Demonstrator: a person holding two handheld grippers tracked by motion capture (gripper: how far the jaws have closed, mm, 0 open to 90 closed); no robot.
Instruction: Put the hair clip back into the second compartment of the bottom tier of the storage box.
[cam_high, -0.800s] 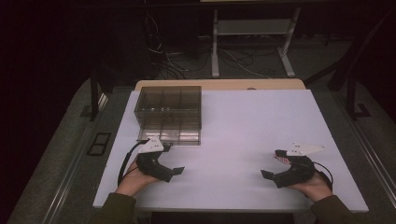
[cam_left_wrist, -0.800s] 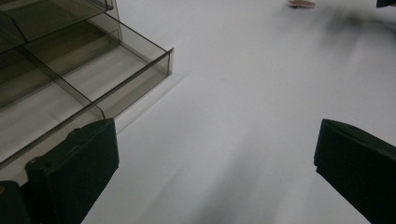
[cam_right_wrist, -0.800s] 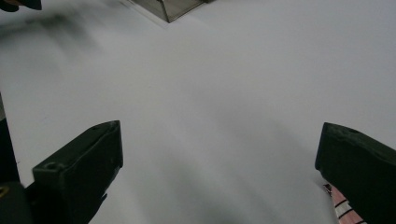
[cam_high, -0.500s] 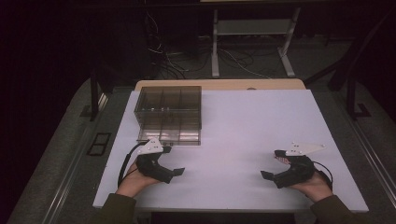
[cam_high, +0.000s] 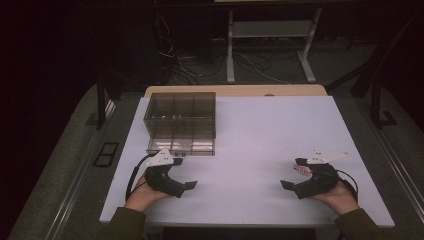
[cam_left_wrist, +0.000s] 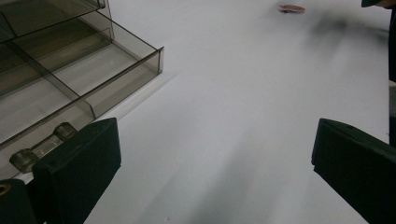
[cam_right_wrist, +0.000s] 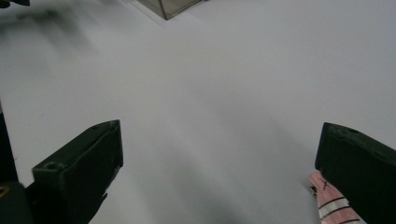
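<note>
A clear smoky plastic compartment box (cam_high: 181, 122) sits far left on the white table (cam_high: 260, 130), its near edge just beyond the left gripper (cam_high: 184, 179) — jaws apart, empty. At the right, the right gripper (cam_high: 294, 176) rests likewise spread — a small pink-and-white striped item (cam_high: 302, 170) just beside one jaw.

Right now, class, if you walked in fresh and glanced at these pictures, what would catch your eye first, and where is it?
First, the clear compartment box at the far left of the white table. Then the two black grippers near the front edge, the left gripper just before the box and the right gripper opposite, both with jaws wide apart and nothing between them. A small pink striped item lies beside the right gripper.
</note>
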